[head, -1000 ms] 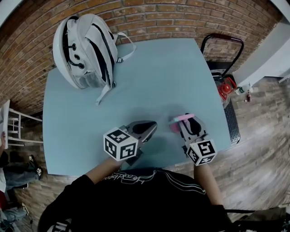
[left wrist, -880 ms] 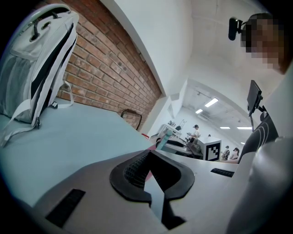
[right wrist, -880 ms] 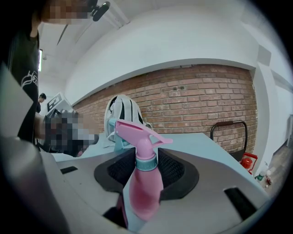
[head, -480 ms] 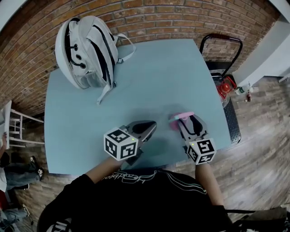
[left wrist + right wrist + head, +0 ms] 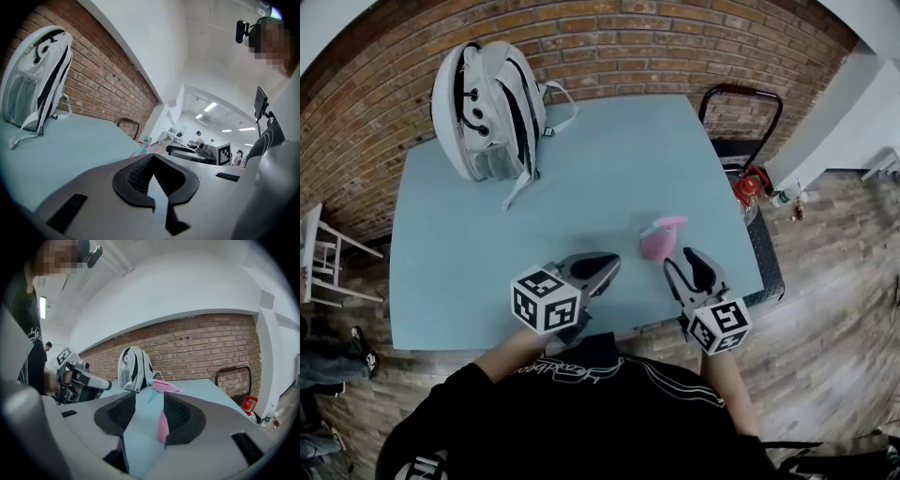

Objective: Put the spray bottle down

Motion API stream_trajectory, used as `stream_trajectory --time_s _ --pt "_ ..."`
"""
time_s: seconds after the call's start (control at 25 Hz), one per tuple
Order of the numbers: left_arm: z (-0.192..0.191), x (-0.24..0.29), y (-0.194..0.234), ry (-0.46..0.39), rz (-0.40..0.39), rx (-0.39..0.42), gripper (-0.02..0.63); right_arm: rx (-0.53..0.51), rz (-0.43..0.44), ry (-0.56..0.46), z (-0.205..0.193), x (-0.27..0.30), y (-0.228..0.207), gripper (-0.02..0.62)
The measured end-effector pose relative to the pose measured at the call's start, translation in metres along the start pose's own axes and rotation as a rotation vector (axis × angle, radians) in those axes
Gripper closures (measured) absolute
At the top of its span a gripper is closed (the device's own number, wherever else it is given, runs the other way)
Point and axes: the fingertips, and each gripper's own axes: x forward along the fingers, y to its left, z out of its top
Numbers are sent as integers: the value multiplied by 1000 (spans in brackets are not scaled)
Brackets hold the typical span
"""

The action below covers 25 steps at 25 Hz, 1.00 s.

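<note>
Head view: spray bottle [image 5: 656, 242] stands upright on the worktop [image 5: 469, 244], near right part. It's down and free-standing.
Right hand-held gripper [image 5: 682, 264]: jaws have just been opening and are now wide apart, holding nothing. The bottle is just ahead of the tips, clear of the pads.
Left hand-held gripper [image 5: 598, 269]: jaws together, empty.
Risk: the bottle looks tall and light, so it could tip.
Cause: any sideways swing of your right jaw tip, which is close to the bottle's body.

Open workspace, lab-like: brick wall [image 5: 675, 37], ceiling strip lights [image 5: 210, 106], distant desks [image 5: 171, 135] with people [image 5: 198, 136].
</note>
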Motion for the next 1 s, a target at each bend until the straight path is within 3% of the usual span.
stream_trajectory --time_s 0.2,0.32,0.4,0.64,1.0 --pt "-2 -26 -41 -30 -43 59 600 9 129 -48 26 -41 55 428" --pt "1 -42 -71 -52 -75 87 600 49 195 -70 39 -67 86 531" --pt "5 -52 -93 -64 -103 117 600 39 229 -63 45 -81 105 558" --pt "15 -83 -150 -89 -167 253 600 42 304 -32 54 -112 145 569" --pt "2 -95 -182 -89 -185 260 600 105 329 -41 50 -142 165 580"
